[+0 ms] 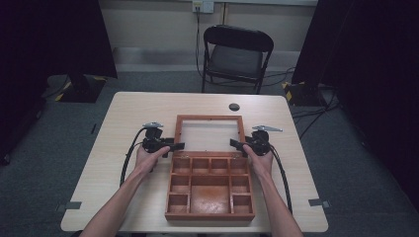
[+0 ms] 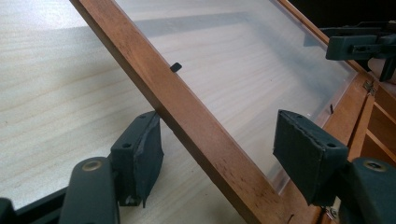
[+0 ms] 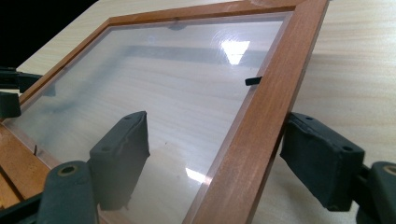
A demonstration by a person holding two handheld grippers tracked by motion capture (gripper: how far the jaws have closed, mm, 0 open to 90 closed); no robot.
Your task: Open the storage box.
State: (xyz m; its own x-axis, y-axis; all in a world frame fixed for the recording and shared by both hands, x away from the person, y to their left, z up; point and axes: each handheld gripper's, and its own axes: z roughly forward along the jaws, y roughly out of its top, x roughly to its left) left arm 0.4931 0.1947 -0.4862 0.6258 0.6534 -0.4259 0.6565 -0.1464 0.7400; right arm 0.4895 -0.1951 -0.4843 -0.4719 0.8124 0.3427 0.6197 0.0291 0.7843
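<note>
A wooden box (image 1: 210,190) with several compartments sits on the table, its lid (image 1: 209,118) swung back and lying low over the tabletop. The lid is a wooden frame (image 2: 196,121) around a clear pane (image 3: 163,84). My left gripper (image 1: 178,146) straddles the lid's left rail, one pad (image 2: 140,151) close beside the wood and the other over the pane, neither pressing. My right gripper (image 1: 234,143) straddles the right rail (image 3: 261,126) the same way, its jaws open around it. The left gripper view also shows the right gripper (image 2: 359,46) across the pane.
The table (image 1: 128,128) is pale wood. A small dark round disc (image 1: 234,106) lies behind the lid. A black folding chair (image 1: 237,54) stands beyond the far edge, and dark curtains hang at both sides.
</note>
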